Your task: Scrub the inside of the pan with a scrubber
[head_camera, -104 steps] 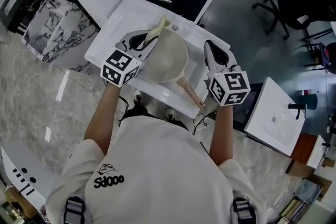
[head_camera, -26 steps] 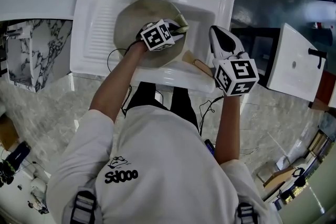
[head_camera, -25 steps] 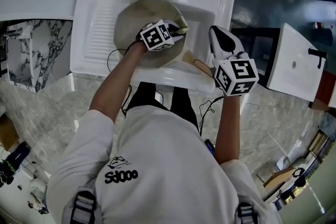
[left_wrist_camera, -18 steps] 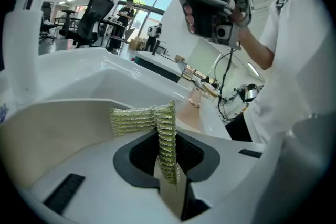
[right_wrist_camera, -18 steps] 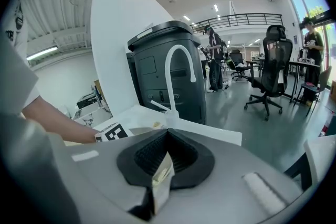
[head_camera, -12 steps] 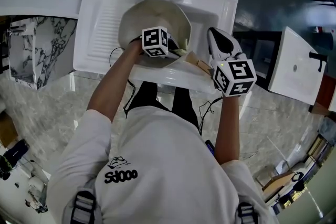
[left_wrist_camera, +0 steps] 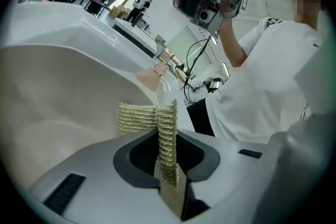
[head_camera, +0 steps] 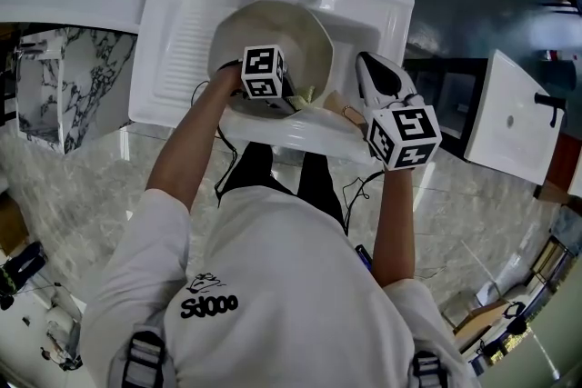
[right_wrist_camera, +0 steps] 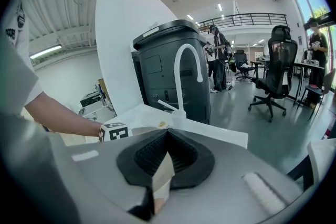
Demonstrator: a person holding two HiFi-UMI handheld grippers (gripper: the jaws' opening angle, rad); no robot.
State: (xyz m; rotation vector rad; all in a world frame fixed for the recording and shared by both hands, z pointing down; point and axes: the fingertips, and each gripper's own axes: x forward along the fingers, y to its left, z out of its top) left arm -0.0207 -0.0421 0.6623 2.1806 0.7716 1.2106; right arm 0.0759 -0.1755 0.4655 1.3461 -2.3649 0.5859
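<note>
My left tool [left_wrist_camera: 168, 178] is clenched on the ribbed yellow-green mesh scrubber [left_wrist_camera: 152, 119], which lies against the near inner wall of the round cream pan [head_camera: 291, 27]. The pan fills the white sink [head_camera: 173, 32], leaving little room around its rim. My right tool [right_wrist_camera: 160, 178] is closed on nothing, just beside the pan's wooden handle [head_camera: 338, 107], which is partly hidden.
</note>
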